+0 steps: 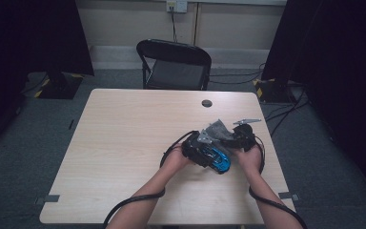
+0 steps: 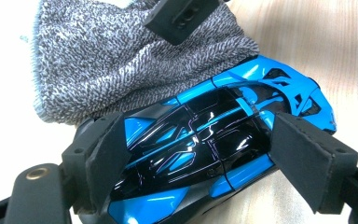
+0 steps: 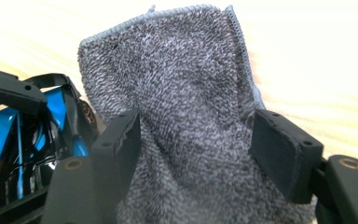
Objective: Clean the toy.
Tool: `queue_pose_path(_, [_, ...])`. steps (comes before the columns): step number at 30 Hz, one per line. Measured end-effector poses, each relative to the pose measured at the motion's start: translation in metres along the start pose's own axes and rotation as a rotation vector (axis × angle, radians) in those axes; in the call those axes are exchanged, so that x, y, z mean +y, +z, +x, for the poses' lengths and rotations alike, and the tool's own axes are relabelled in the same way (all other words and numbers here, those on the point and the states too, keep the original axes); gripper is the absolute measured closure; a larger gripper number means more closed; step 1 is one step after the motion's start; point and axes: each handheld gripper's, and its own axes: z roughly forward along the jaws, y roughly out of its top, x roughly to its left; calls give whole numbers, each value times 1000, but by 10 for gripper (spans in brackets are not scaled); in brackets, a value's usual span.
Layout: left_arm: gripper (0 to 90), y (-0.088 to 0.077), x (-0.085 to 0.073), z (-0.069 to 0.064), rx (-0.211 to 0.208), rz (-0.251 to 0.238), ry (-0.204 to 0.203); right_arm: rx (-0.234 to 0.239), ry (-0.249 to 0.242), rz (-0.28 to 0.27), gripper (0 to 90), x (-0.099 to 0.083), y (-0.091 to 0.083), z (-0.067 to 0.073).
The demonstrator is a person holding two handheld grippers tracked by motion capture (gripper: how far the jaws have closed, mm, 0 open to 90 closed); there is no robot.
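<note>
Clamping the toy car (image 2: 214, 140), the left hand-held gripper (image 2: 200, 154) may lose it if the right hand-held gripper's (image 3: 193, 154) apart pads snag the cloth (image 3: 182, 116)

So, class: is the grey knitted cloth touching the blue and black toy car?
Touching. In the left gripper view, the grey knitted cloth drapes directly onto one end of the blue and black toy car, with no gap between them.
</note>
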Motion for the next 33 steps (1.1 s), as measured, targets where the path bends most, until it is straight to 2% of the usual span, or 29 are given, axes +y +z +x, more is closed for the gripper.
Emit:
queue_pose_path(2, [189,0,0,0,-2,-3,0,-27,-15,17,328,1,3,0])
queue_pose_path(4, [188,0,-1,1,-3,-3,-2,-20,-7,20,337,2,6,-1])
queue_pose_path(12, [186,0,-1,0,-3,-11,1,-38,-40,49,363,-4,21,1])
queue_pose_path(16, [186,1,-1,0,-6,-14,0,-38,-70,41,465,-4,24,4])
queue_pose_path(18, [185,1,-1,0,-8,-13,1,-31,-88,37,589,-3,24,6])
queue_pose_path(20, [185,1,-1,0,-7,-13,2,-36,-105,42,659,-1,24,9])
queue_pose_path(21, [185,1,-1,0,-8,-13,3,-30,-105,34,675,0,24,10])
queue_pose_path(23, [186,1,-1,0,-8,-14,2,15,-96,0,695,5,23,12])
queue_pose_path(24, [186,0,-1,1,-9,-11,5,24,-99,1,697,8,24,14])
queue_pose_path(25, [186,0,-2,1,-10,-17,0,41,-118,6,700,12,25,16])
queue_pose_path(27, [186,0,-2,1,-11,-17,3,44,-166,19,701,18,28,21])
queue_pose_path(29, [186,0,-2,1,-11,-20,2,88,-182,30,701,20,32,22])
queue_pose_path(31, [186,0,-3,1,-13,-20,0,100,-204,43,702,22,38,24])
queue_pose_path(33, [186,0,-3,1,-12,-24,-2,139,-198,72,703,22,44,25])
